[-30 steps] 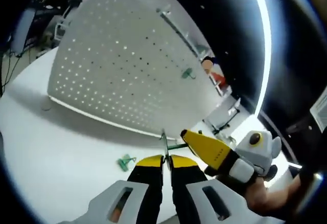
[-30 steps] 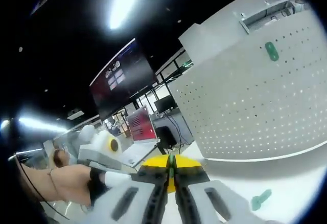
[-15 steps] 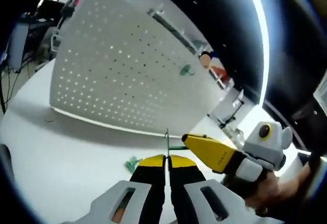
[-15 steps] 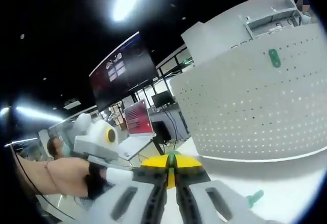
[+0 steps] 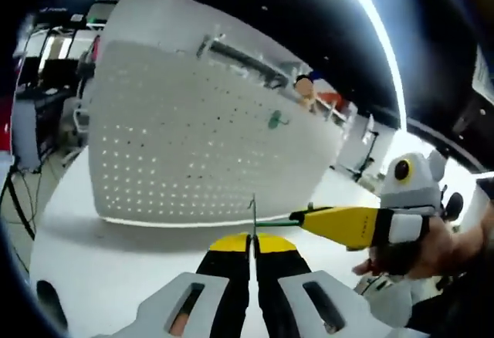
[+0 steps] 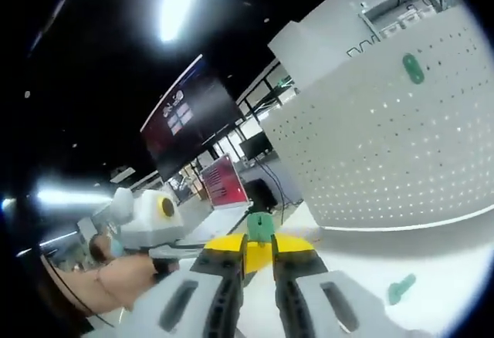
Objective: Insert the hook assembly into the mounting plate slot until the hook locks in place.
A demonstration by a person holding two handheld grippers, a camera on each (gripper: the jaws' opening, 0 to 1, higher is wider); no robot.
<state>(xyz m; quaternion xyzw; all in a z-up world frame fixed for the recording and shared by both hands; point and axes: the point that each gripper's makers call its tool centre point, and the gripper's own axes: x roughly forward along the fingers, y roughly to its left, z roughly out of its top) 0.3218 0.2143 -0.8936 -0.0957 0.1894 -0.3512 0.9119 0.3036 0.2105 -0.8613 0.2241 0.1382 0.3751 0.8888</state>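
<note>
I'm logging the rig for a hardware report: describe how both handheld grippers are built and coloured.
The left gripper has black jaws capped in yellow, set on pale grey moulded bodies with slotted windows. The right gripper is the same build. Seen side-on in the left gripper view, the right gripper has long tapering yellow jaws, a black-and-white band, and a pale grey housing.

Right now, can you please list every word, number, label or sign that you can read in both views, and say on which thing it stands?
No text reads clearly in either view.
Dark wall screen: coloured panels, too small and blurred to read.
Red display: pale lines, blurred, unreadable.
White pegboard: holes and a green hook, no writing.
</note>
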